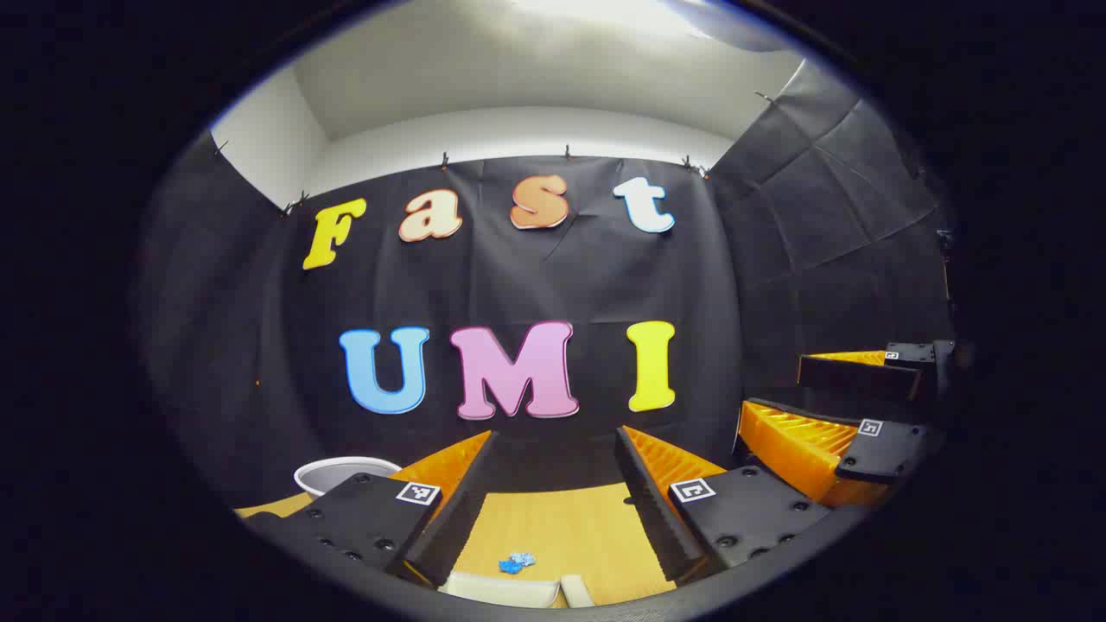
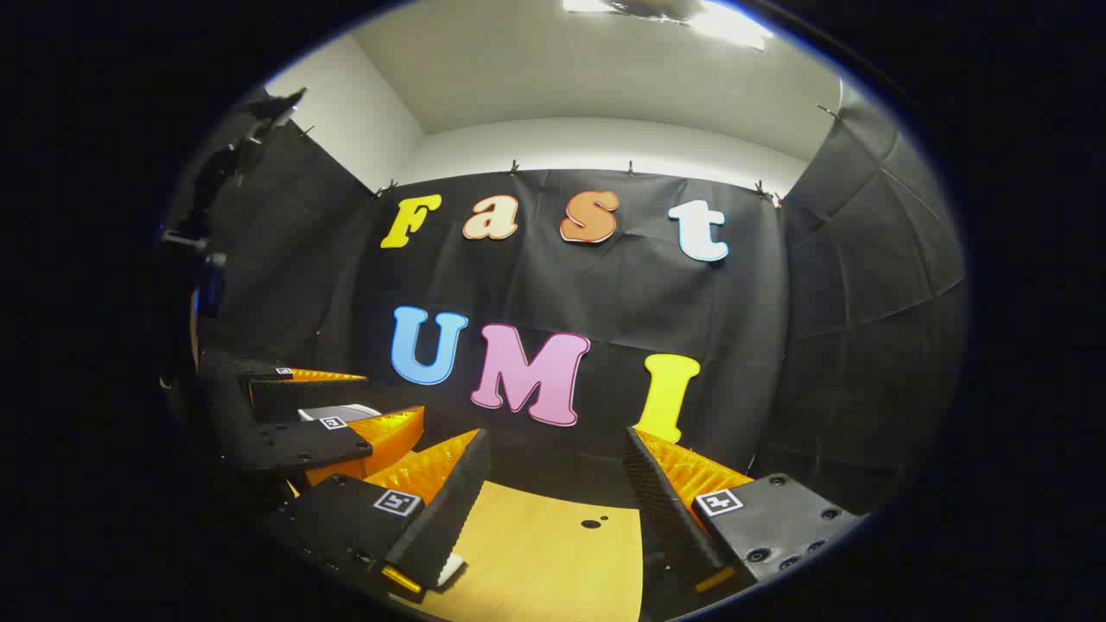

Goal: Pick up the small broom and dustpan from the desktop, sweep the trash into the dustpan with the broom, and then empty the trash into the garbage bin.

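Both grippers, left gripper (image 1: 553, 492) and right gripper (image 2: 553, 492), hover wide open, holding nothing. Crumpled blue trash (image 1: 517, 563) lies on the wooden desktop (image 1: 562, 527) beside a pale flat piece (image 1: 505, 590); we risk scattering it descending.

Your left gripper view: pale flat object (image 1: 510, 591) cut off by bottom edge, identity unclear. Blue scrap (image 1: 517, 562) too small to identify. White bin (image 1: 333, 472) partly hidden behind your own finger. Your right gripper view: white object (image 2: 339, 413) mostly hidden behind left gripper (image 2: 346, 406). Dark specks (image 2: 594, 522) on desktop (image 2: 536, 561) too small to tell.
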Available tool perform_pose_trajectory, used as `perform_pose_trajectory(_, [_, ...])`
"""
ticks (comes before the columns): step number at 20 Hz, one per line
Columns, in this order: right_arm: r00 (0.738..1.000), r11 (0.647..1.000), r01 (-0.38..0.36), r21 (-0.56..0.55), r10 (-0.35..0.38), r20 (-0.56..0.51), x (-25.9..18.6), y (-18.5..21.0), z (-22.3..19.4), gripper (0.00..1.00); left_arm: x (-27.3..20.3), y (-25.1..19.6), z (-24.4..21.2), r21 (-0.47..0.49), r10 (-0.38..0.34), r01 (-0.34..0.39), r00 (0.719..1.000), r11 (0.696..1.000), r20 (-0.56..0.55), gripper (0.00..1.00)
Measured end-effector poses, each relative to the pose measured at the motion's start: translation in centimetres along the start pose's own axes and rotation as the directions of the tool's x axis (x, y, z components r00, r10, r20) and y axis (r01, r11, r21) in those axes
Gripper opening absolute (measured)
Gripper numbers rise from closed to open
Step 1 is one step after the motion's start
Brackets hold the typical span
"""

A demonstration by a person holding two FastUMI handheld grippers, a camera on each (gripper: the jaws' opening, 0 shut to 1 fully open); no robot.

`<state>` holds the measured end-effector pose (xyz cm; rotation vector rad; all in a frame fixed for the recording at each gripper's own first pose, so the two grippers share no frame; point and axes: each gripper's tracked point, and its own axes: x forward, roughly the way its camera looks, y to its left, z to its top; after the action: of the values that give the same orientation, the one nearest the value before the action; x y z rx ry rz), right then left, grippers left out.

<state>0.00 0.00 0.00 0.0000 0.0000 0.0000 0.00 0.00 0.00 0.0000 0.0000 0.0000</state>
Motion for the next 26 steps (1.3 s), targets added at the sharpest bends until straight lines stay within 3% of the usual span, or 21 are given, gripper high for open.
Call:
perform_pose_trajectory(3, [0.999,0.998,0.050,-0.023,-0.050,-0.016,0.3,-0.5,-0.2,0.95,0.5,-1.0,1.3,0.037,-0.064,0.062,0.997,0.997,0.053,0.80])
perform_pose_trajectory(4, [0.998,0.998,0.056,-0.023,-0.057,-0.018,0.4,-0.2,0.0,0.99,0.1,-0.7,1.6,0.055,-0.074,0.070,0.995,0.996,0.068,0.80])
perform_pose_trajectory(5, [0.998,0.998,0.059,-0.021,-0.060,-0.018,0.6,0.4,0.2,0.95,0.0,-0.5,2.2,0.065,-0.085,0.079,0.992,0.995,0.089,0.80])
perform_pose_trajectory(8, [0.998,0.999,0.054,-0.006,-0.054,-0.016,1.3,2.8,0.6,0.98,-0.3,0.8,2.8,0.050,-0.108,0.104,0.989,0.993,0.104,0.79])
perform_pose_trajectory(9, [0.999,0.999,0.041,0.015,-0.040,-0.013,1.7,4.0,0.8,0.98,0.1,2.0,2.3,0.043,-0.102,0.099,0.990,0.994,0.098,0.80])
perform_pose_trajectory(11, [1.000,0.999,0.016,0.029,-0.015,-0.015,2.5,5.7,1.0,0.94,0.1,4.0,1.8,0.020,-0.068,0.067,0.995,0.998,0.075,0.70])
perform_pose_trajectory(12, [1.000,1.000,0.014,0.020,-0.014,-0.016,2.8,6.0,1.1,0.97,0.0,4.6,1.5,0.006,-0.059,0.059,0.996,0.998,0.062,0.69])
perform_pose_trajectory(26, [0.994,0.998,-0.038,0.052,0.043,-0.101,3.4,11.6,-0.7,0.97,-1.6,9.3,-2.4,-0.039,-0.023,0.022,0.999,0.999,-0.031,0.71])
